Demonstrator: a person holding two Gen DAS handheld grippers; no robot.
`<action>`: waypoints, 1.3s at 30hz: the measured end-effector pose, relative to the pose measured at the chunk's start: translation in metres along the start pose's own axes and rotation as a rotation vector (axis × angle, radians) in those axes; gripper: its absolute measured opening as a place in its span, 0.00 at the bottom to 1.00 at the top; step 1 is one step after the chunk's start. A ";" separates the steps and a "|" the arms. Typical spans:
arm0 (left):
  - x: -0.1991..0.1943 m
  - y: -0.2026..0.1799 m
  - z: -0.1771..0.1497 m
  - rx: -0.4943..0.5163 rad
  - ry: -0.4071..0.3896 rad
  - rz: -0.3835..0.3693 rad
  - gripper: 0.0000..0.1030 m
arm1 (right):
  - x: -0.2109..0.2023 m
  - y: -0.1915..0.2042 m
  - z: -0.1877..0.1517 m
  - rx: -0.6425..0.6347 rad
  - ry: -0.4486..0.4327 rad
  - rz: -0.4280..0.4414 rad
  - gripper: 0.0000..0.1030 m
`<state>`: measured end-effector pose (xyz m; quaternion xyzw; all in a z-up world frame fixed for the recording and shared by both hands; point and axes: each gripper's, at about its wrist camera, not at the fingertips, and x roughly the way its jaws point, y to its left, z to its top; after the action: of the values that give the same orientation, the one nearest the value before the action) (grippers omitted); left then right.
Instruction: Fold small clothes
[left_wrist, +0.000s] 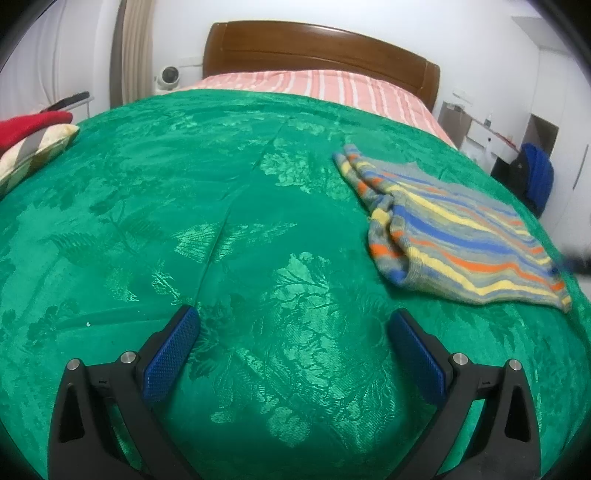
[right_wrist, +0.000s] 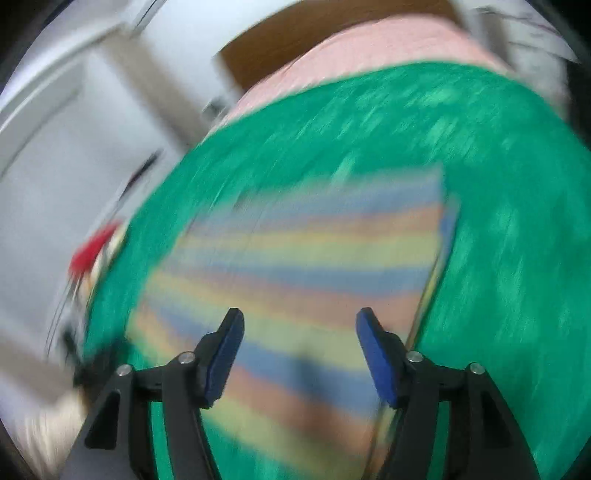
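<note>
A small striped knit garment in blue, yellow, orange and grey lies partly folded on the green bedspread, to the right in the left wrist view. My left gripper is open and empty, hovering over bare bedspread to the left of the garment. In the right wrist view, which is motion-blurred, the same striped garment lies directly ahead and under my right gripper, which is open and empty above its near part.
A wooden headboard and pink striped sheet are at the far end. A red item on a patterned pillow sits at the bed's left edge. A blue chair and white furniture stand beyond the right edge.
</note>
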<state>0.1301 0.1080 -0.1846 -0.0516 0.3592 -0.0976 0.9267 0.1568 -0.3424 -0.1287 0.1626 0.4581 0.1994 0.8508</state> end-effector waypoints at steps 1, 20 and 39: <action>0.000 0.000 0.000 0.001 0.000 0.001 0.99 | 0.000 0.004 -0.023 -0.023 0.053 0.007 0.63; 0.003 -0.003 0.000 0.009 0.006 0.020 0.99 | -0.071 -0.016 -0.160 0.111 -0.272 -0.294 0.83; -0.026 -0.326 -0.021 0.836 0.038 -0.288 0.98 | -0.112 -0.037 -0.169 0.263 -0.416 -0.261 0.88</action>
<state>0.0501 -0.2052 -0.1291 0.2799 0.2951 -0.3637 0.8380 -0.0349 -0.4136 -0.1546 0.2489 0.3128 -0.0106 0.9166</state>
